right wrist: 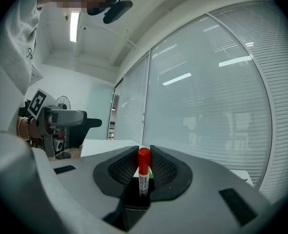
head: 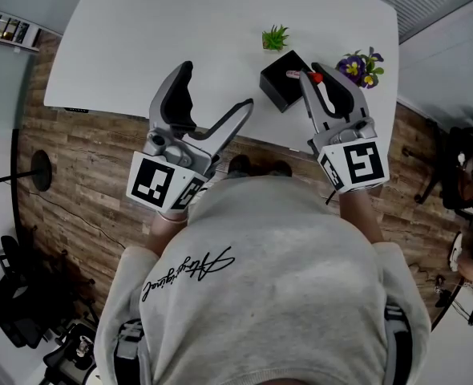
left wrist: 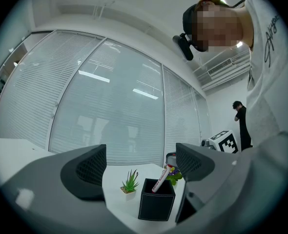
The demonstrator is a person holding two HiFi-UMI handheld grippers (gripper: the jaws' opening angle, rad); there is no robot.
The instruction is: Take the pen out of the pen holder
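**Pen gripped, lower end in the holder**

The pen (right wrist: 143, 172) stands nearly upright with its red cap on top. Its lower end is hidden inside the black pen holder (left wrist: 156, 206), so the tip cannot be seen. The white barrel carries red print, too small to read. The right gripper (head: 313, 77) has its jaws narrow, pads pressed on the pen just under the cap, and it points level across the counter (head: 180, 38). In the head view it covers the holder's 3 o'clock edge.

The left gripper (head: 218, 85) hovers at the holder's 8 o'clock, jaws wide with nothing between them. The hands are hidden behind the marker cubes.

A small green plant (head: 275, 37) sits at the holder's 12 o'clock and purple flowers (head: 362, 66) at 3 o'clock. Black script on the sweatshirt (head: 260, 295) is not clearly legible.
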